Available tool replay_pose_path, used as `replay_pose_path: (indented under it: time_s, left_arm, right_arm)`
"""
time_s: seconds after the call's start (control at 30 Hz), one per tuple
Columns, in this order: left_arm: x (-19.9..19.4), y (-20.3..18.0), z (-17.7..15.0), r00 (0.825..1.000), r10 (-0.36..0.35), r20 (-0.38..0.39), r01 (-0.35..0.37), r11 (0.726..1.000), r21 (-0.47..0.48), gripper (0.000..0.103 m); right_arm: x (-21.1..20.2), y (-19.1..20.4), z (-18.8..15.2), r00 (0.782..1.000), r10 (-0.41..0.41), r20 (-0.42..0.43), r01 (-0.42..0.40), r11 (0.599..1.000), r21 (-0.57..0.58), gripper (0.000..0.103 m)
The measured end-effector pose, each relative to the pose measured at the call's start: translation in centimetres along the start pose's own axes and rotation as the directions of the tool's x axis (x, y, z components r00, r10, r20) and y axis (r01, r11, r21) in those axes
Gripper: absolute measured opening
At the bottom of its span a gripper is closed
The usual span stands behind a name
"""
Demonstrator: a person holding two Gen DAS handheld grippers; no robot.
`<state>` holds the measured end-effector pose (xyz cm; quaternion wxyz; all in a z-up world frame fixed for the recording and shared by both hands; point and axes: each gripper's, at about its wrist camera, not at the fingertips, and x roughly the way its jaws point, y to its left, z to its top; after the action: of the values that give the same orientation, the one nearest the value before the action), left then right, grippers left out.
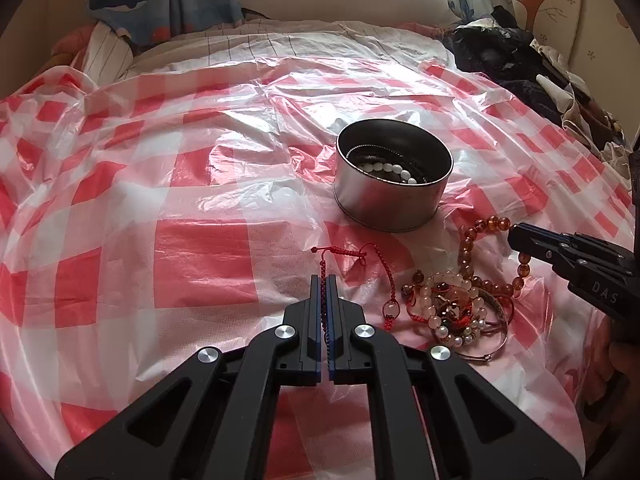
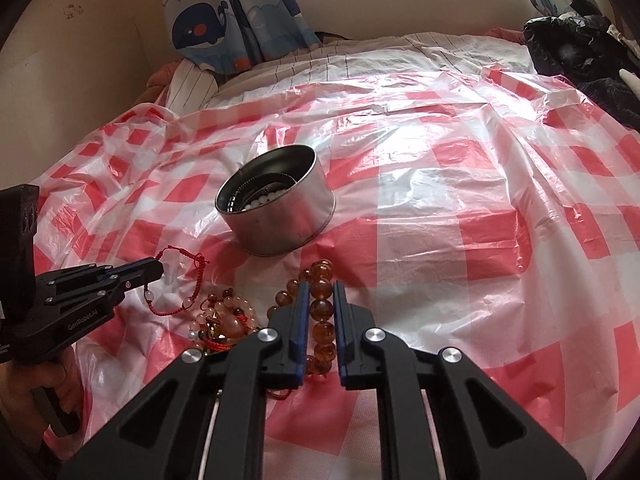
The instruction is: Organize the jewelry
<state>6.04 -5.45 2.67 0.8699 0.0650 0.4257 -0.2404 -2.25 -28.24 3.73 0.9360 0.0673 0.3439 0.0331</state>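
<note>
A round metal tin (image 1: 394, 184) stands on the red-checked plastic sheet and holds a white bead bracelet (image 1: 390, 169); the tin also shows in the right wrist view (image 2: 280, 210). My left gripper (image 1: 325, 280) is shut on the red cord bracelet (image 1: 360, 254), which trails right toward the jewelry pile (image 1: 452, 308). My right gripper (image 2: 321, 286) is shut on the amber bead bracelet (image 2: 322, 308), its fingers on either side of the beads. In the left wrist view the right gripper (image 1: 516, 238) grips the amber beads (image 1: 486, 226). The left gripper (image 2: 158, 270) appears at the left of the right wrist view.
The plastic sheet (image 1: 200, 208) is crinkled and covers a bed. Dark clothes (image 1: 516, 64) lie heaped at the back right. Whale-print curtains (image 2: 224, 12) hang at the back left. Striped bedding (image 1: 260, 46) shows beyond the sheet.
</note>
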Motion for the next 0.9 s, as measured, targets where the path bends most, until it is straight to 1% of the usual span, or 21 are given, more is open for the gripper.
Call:
replay_pose_path:
  time_s: [0.17, 0.2, 0.23, 0.27, 0.33, 0.4, 0.47, 0.5, 0.53, 0.6, 0.7, 0.8, 0.83, 0.9]
  left_arm:
    - [1.1, 0.2, -0.4, 0.999, 0.007, -0.048, -0.007, 1.000, -0.010, 0.004]
    - [1.2, 0.3, -0.5, 0.999, 0.003, -0.051, -0.004, 1.000, -0.012, 0.006]
    - [1.3, 0.3, -0.5, 0.999, 0.004, -0.054, -0.005, 1.000, -0.014, 0.008]
    - [1.4, 0.3, -0.5, 0.998, 0.007, -0.056, -0.008, 1.000, -0.015, 0.010]
    - [1.5, 0.3, -0.6, 0.998, 0.008, -0.059, -0.008, 1.000, -0.011, 0.019]
    - [1.6, 0.0, -0.7, 0.998, 0.011, -0.061, -0.011, 1.000, 0.003, 0.022]
    - [1.6, -0.3, -0.7, 0.998, 0.027, -0.056, -0.026, 0.999, 0.021, 0.022]
    - [1.6, -0.4, -0.7, 0.998, 0.029, -0.054, -0.028, 0.999, 0.027, 0.022]
    - [1.5, -0.5, -0.7, 0.998, 0.028, -0.051, -0.026, 0.999, 0.029, 0.022]
    - [1.4, -0.5, -0.7, 0.999, 0.021, -0.047, -0.019, 0.999, 0.029, 0.017]
    - [1.3, -0.6, -0.8, 0.999, 0.025, -0.044, -0.024, 0.999, 0.034, 0.016]
    - [1.2, -0.6, -0.7, 0.999, 0.028, -0.037, -0.027, 0.999, 0.033, 0.015]
    - [1.1, -0.6, -0.7, 0.999, 0.028, -0.033, -0.027, 0.999, 0.034, 0.011]
    - [0.9, -0.7, -0.6, 0.999, 0.023, -0.024, -0.022, 0.999, 0.036, 0.006]
  right_arm:
    - [0.5, -0.5, -0.1, 0.999, -0.025, -0.020, 0.025, 1.000, 0.017, 0.013]
    - [0.7, -0.7, -0.2, 0.999, -0.033, -0.029, 0.034, 0.999, 0.022, 0.018]
    - [0.9, -0.9, -0.3, 0.999, -0.038, -0.036, 0.039, 0.999, 0.027, 0.029]
    - [1.0, -0.9, -0.4, 0.998, -0.045, -0.040, 0.046, 0.999, 0.027, 0.032]
    - [1.3, -0.8, -0.5, 0.996, -0.065, -0.054, 0.066, 0.998, 0.015, 0.033]
    - [2.0, -0.8, -0.8, 0.993, -0.090, -0.080, 0.091, 0.996, 0.007, 0.033]
    - [2.5, -0.7, -1.0, 0.990, -0.101, -0.100, 0.101, 0.995, -0.006, 0.033]
    - [2.5, -0.5, -1.1, 0.989, -0.102, -0.103, 0.100, 0.995, -0.018, 0.026]
    - [2.5, -0.3, -1.2, 0.990, -0.095, -0.105, 0.092, 0.995, -0.030, 0.012]
    - [2.1, 0.2, -1.2, 0.994, -0.068, -0.091, 0.065, 0.997, -0.035, 0.012]
    - [0.8, 0.3, -0.7, 0.999, -0.013, -0.035, 0.012, 1.000, -0.008, 0.012]
    - [0.0, 0.2, -0.3, 1.000, 0.030, 0.004, -0.030, 0.999, 0.016, 0.012]
    - [-0.1, 0.2, -0.2, 0.999, 0.039, 0.010, -0.039, 0.999, 0.018, 0.012]
    - [-0.3, 0.4, -0.1, 0.999, 0.041, 0.016, -0.041, 0.999, 0.014, 0.012]
